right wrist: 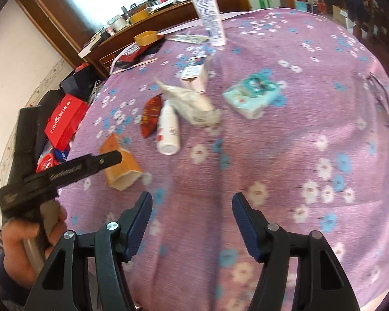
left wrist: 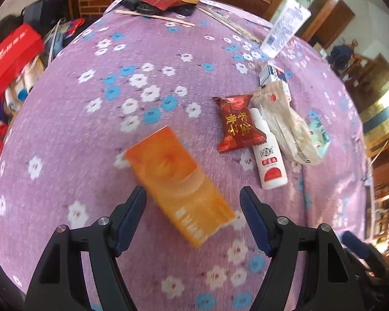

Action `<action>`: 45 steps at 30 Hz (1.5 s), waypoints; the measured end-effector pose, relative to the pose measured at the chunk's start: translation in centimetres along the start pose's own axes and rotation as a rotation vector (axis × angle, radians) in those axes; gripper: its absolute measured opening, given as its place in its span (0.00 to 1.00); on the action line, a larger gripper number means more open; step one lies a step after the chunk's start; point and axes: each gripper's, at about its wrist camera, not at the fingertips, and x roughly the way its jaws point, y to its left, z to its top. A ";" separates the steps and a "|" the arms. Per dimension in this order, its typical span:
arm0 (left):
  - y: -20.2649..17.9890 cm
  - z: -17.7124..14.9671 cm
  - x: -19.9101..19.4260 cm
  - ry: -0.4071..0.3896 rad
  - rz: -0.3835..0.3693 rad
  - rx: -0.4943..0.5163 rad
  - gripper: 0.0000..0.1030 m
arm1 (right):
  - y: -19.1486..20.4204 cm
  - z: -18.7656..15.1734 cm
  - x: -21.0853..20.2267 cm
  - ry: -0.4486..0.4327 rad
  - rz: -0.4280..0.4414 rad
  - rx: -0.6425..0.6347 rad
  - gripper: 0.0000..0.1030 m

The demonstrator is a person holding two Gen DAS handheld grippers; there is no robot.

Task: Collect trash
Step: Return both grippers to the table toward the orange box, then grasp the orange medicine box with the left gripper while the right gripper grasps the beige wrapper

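The left tool (left wrist: 193, 194) is standing with its blue-padded jaws apart, pointing steeply down at the purple floral cloth covering the surface (left wrist: 96, 140). The flat orange cardboard carton (left wrist: 180, 186) is lying on the cloth directly ahead of this tool, its near end sitting in the gap between the jaws; neither pad appears to be pressing on it. In the right wrist view the left tool (right wrist: 109, 159) is showing as a black arm reaching over that same carton (right wrist: 123, 167), whose near end is open, with a hand (right wrist: 29, 243) gripping its handle.

The right tool (right wrist: 192, 203) is likewise standing apart and gripping nothing, with only bare cloth between its jaws.

Judged step: the approach to the first item, the carton. The next move is likely calling for lowering the left tool so both pads are straddling the carton's narrow width, then closing; the carton is lying skewed to the jaws, so a wrist turn may be needed.

Further ahead and to the right of the left tool are lying a dark red foil snack packet (left wrist: 238, 123) bearing gold Chinese characters, a small white plastic bottle (left wrist: 267, 153) with a red-and-white label too small to read, and a crumpled white paper wrapper (left wrist: 285, 127). A pale teal tissue pack (right wrist: 251, 96) is lying beyond. A white printed tube (right wrist: 210, 15) is standing upright at the far edge; its print is illegible.
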 end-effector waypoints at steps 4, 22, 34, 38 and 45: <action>-0.7 0.2 1.1 -0.014 0.062 0.059 0.61 | -0.8 0.7 -0.8 -0.022 -0.013 -0.022 0.67; 3.3 -2.7 -0.7 -0.003 0.020 0.058 0.50 | 1.9 10.5 8.4 0.005 -0.017 -0.217 0.67; 2.7 -2.2 0.0 -0.009 0.060 0.088 0.49 | 1.3 8.5 7.9 0.028 0.021 -0.133 0.37; 2.5 -2.4 -0.8 -0.039 0.065 0.072 0.45 | 1.5 6.5 5.0 -0.014 0.035 -0.099 0.37; 1.3 -4.5 -3.2 -0.093 0.099 0.088 0.44 | 3.1 3.4 2.9 -0.001 0.149 -0.107 0.37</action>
